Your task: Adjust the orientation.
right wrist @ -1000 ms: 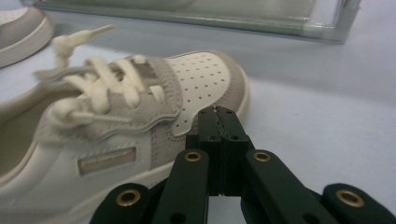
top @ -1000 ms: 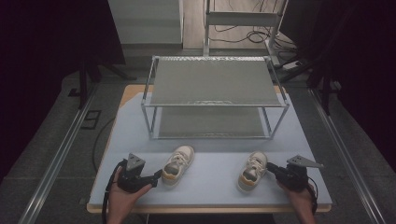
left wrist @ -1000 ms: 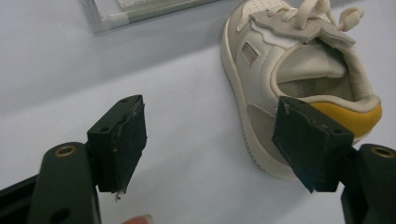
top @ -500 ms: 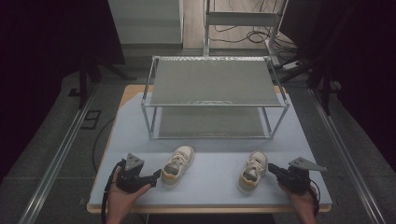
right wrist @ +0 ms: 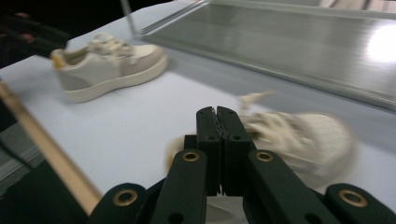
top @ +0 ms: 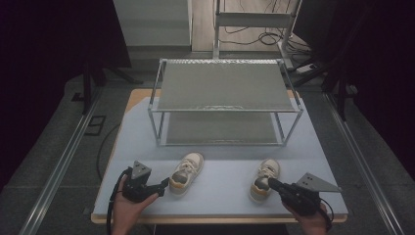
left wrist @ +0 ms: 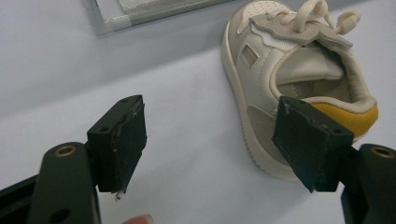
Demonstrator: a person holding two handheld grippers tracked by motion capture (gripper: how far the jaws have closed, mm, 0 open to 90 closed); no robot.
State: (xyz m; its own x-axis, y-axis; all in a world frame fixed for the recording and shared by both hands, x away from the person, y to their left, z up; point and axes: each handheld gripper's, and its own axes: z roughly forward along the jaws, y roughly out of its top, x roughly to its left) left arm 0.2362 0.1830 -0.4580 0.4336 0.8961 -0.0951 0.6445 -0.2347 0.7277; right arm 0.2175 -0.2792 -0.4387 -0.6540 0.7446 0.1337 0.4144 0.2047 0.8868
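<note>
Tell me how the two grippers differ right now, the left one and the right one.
The left gripper has its jaws open wide, while the right gripper has its jaws shut flat together with nothing between them. The left gripper's far jaw stands at the yellow heel of the left shoe, while the right gripper points at the heel of the right shoe, which looks blurred in its view. Both are black, hand-held, low over the table, and neither holds a shoe.

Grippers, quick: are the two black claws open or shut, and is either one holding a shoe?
Left gripper: open, holding nothing; the cream leather shoe with the yellow heel lies by one jaw.
Right gripper: shut, nothing between its jaws.
</note>
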